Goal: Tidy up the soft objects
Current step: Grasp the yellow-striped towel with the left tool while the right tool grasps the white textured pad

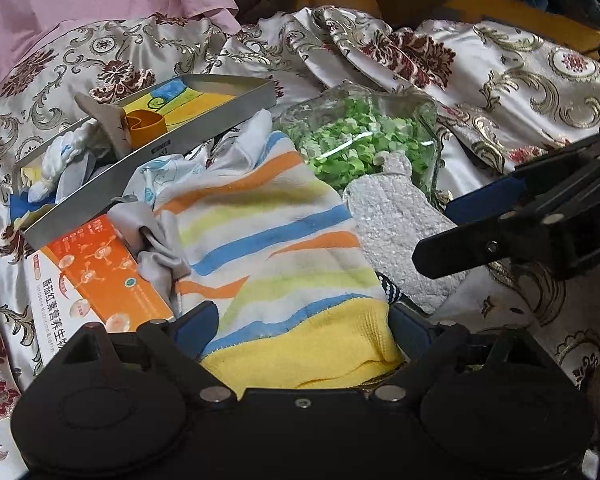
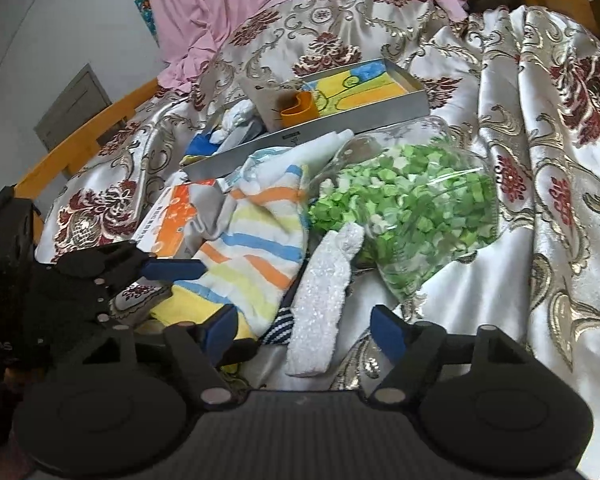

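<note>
A striped towel (image 1: 268, 248) with a yellow end lies on the patterned bedspread; it also shows in the right wrist view (image 2: 252, 248). My left gripper (image 1: 304, 332) is open, its jaws standing either side of the towel's yellow end. A white fuzzy sock (image 2: 320, 300) lies to the right of the towel, also seen in the left wrist view (image 1: 400, 232). My right gripper (image 2: 304, 332) is open, its jaws straddling the sock's near end. A striped dark sock (image 2: 280, 328) peeks out beneath.
A clear bag of green paper stars (image 2: 412, 208) lies behind the sock. A grey tray (image 2: 340, 104) holds a drawing and an orange cup (image 2: 300, 110). An orange box (image 1: 100, 272) lies left of the towel. A wooden bed rail (image 2: 80, 144) runs along the left.
</note>
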